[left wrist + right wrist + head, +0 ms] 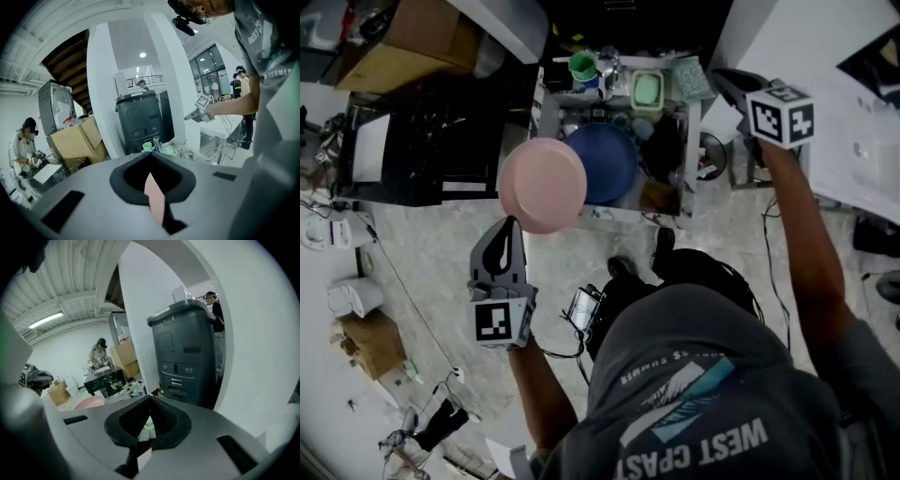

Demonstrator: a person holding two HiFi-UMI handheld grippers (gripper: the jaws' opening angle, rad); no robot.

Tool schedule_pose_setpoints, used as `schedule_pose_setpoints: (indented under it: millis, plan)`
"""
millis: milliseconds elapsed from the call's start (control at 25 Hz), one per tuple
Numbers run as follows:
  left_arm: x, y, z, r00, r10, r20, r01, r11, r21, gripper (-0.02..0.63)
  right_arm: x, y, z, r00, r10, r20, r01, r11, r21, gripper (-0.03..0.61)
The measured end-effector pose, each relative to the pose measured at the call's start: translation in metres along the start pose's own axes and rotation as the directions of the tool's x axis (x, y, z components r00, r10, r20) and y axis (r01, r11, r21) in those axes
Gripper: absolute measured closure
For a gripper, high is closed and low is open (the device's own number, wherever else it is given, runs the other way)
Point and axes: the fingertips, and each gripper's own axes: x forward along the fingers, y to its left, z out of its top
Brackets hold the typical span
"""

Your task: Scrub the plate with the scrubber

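- left gripper point(508, 228) clamped on rim of round pink plastic plate point(542, 185), held in the air over front-left corner of metal sink point(623, 217)
- right gripper point(724, 82) pinched tight on what looks like thin pale-green square scrubber point(691, 78), above back-right corner
- risk: only 1 rim grip, so scrubbing pressure could pivot the plate or slip it out

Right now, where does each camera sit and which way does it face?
Head view: on the person's head, facing steeply down at the rack; shows torso, arms, left gripper holding the plate, right gripper holding the scrubber.
Left gripper view: on the left gripper, facing across the room at a bin; shows jaws shut on the plate's edge, torso, right gripper.
Right gripper view: on the right gripper, facing the bin; shows jaws shut on the scrubber.
Shared: all three show the plate; both gripper views show the bin.
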Motion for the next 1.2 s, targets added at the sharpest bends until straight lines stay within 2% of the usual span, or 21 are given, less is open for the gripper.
schedule_pose_setpoints:
  millis: [160,280,440,560,760,920,1080,1200]
  plan:
    - [-0.027,0.006,0.017,0.999,0.017,0.047,-0.017,1.0,-0.005,0.612,-0.03,0.064,0.034,0.993,0.084,0.084,-0.075,0.992,-0.101,0.549]
    - [-0.055,0.009,0.029,0.995,0.027,0.096,-0.026,1.0,-0.013,0.612,-0.055,0.127,0.053,0.975,0.179,0.13,-0.156,0.973,-0.169,0.549]
    - [-0.097,0.012,0.044,0.984,0.033,0.174,-0.034,0.999,-0.001,0.611,-0.093,0.223,0.074,0.937,0.309,0.165,-0.252,0.921,-0.296,0.549]
    - [-0.133,0.013,0.05,0.973,0.031,0.229,-0.033,0.999,0.004,0.612,-0.126,0.292,0.078,0.916,0.363,0.169,-0.274,0.877,-0.395,0.549]
    - [-0.192,0.005,0.051,0.95,0.004,0.313,0.005,1.0,-0.028,0.612,-0.178,0.389,0.068,0.901,0.399,0.172,-0.264,0.818,-0.511,0.549]
    - [-0.237,-0.016,0.046,0.931,-0.04,0.363,0.051,0.998,-0.022,0.612,-0.214,0.457,0.046,0.881,0.441,0.17,-0.284,0.782,-0.555,0.549]
    - [-0.274,-0.046,0.036,0.916,-0.096,0.391,0.1,0.995,0.009,0.612,-0.242,0.508,0.008,0.869,0.479,0.128,-0.328,0.749,-0.576,0.549]
    - [-0.296,-0.065,0.024,0.913,-0.132,0.386,0.129,0.991,0.035,0.612,-0.259,0.534,-0.019,0.874,0.477,0.089,-0.337,0.73,-0.595,0.551]
